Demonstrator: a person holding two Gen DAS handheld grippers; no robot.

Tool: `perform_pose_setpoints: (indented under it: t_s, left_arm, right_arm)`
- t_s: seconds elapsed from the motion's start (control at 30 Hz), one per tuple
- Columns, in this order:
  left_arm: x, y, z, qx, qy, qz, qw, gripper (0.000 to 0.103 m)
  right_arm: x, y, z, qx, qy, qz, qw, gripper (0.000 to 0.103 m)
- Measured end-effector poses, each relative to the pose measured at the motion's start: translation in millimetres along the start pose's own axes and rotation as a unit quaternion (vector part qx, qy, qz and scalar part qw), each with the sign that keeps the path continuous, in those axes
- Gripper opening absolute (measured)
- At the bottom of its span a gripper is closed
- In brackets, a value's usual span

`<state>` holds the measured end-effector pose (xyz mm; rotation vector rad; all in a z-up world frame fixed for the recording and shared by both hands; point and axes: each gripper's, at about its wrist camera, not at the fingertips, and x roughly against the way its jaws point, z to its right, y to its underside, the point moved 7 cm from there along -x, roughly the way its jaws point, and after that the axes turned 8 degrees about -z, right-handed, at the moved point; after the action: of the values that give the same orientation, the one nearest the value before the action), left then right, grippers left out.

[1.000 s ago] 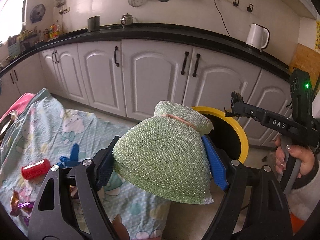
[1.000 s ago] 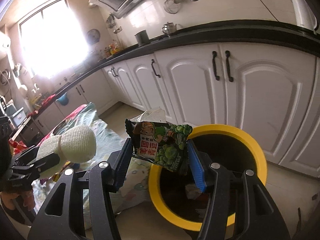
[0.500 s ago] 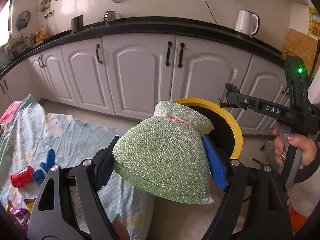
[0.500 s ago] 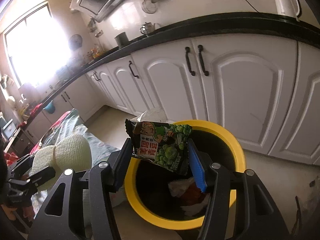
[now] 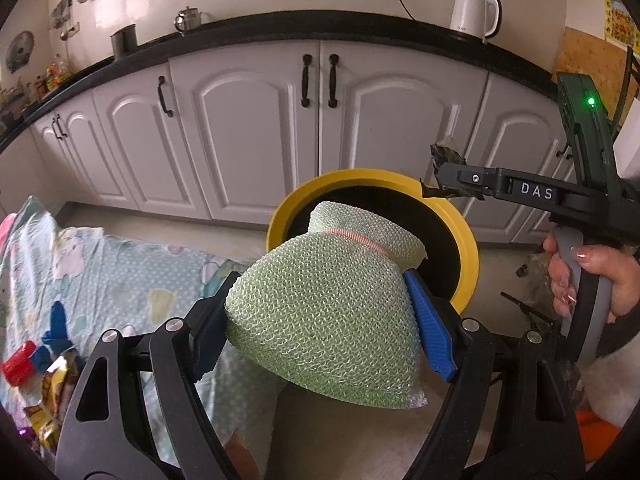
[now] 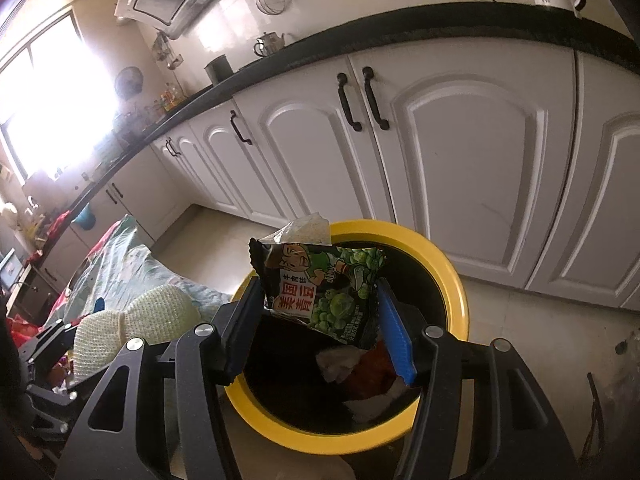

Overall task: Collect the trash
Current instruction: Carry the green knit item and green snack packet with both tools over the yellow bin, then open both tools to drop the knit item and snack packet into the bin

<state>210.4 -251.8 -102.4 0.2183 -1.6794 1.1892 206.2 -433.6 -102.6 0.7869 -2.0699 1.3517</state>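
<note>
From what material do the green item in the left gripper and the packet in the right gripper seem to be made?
Green mesh sleeve: seemingly soft foam netting, matt; its open woven-looking cells bulge between the pads, cinched by a pink band.
Snack packet: probably thin plastic film, glossy and printed; it has a zigzag sealed edge and creases.
Both hang by the yellow-rimmed bin.

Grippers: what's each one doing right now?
Left gripper: closed on the green foam net.
Right gripper: holding the green-pea snack packet.
</note>
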Motion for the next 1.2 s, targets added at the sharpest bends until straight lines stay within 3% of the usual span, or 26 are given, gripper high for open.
perform_pose_setpoints:
  t_s: [0.73,1.2]
  left_arm:
    - [-54,7,36,-0.037,0.023,-0.048,0.9979,0.072]
    - [-81,7,41,-0.044,0.019,-0.067,0.9967,0.075]
  right_arm:
    - [-21,7,21,-0.02,0.008,-0.027,0.999,0.06]
    - [-29,6,28,-0.035,0.005,-0.03,0.999,0.07]
